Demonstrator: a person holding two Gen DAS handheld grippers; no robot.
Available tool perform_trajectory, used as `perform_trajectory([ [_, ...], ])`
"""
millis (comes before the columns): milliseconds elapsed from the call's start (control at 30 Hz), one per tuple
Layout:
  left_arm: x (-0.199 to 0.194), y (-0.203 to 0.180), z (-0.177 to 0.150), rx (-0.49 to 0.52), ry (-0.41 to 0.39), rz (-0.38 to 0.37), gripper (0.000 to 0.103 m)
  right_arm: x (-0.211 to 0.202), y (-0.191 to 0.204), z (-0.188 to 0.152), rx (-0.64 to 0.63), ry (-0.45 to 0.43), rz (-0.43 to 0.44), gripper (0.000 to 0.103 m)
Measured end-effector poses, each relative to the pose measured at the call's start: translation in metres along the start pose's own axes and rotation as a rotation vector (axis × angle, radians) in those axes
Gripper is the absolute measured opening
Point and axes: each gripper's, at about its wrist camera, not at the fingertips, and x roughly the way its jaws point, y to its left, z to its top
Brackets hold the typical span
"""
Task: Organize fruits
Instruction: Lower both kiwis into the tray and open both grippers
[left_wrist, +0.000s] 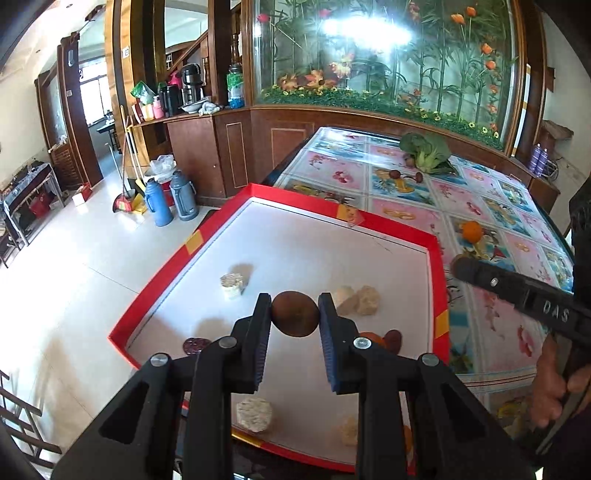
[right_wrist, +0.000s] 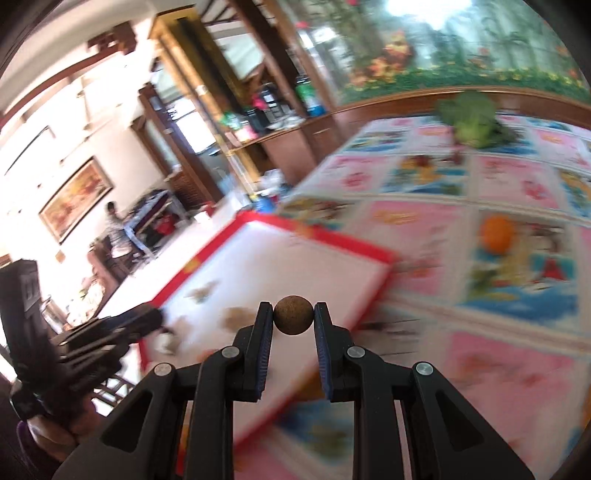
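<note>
My left gripper (left_wrist: 294, 314) is shut on a dark brown round fruit (left_wrist: 294, 314) and holds it above the white floor of a red-rimmed tray (left_wrist: 436, 266). My right gripper (right_wrist: 293, 315) is shut on a small rough brown ball-shaped fruit (right_wrist: 293, 315), above the tray's right edge (right_wrist: 376, 254); that view is motion-blurred. The right gripper also shows at the right of the left wrist view (left_wrist: 458, 267). In the tray lie pale chunks (left_wrist: 356, 300), a pale block (left_wrist: 232, 285), dark red pieces (left_wrist: 392, 339). An orange (left_wrist: 472, 231) lies on the tablecloth to the right of the tray.
The table has a pink and blue flowered cloth (left_wrist: 491, 321). A green leafy vegetable (left_wrist: 428, 150) and small brown fruits (left_wrist: 406, 175) lie at its far end. Two blue thermos flasks (left_wrist: 171, 201) and a broom stand on the floor at left. A wooden cabinet with glass stands behind.
</note>
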Motion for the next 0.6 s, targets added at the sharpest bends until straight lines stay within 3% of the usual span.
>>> perform_trajectory([
  [200, -0.001, 0.015, -0.01, -0.002, 0.011, 0.013, 0.028, 0.035, 0.037, -0.011, -0.032, 0.055, 0.05, 0.021],
  [600, 0.004, 0.033, -0.022, -0.054, 0.009, 0.046, 0.028, 0.038, 0.033, -0.021, -0.034, 0.053, 0.04, 0.021],
])
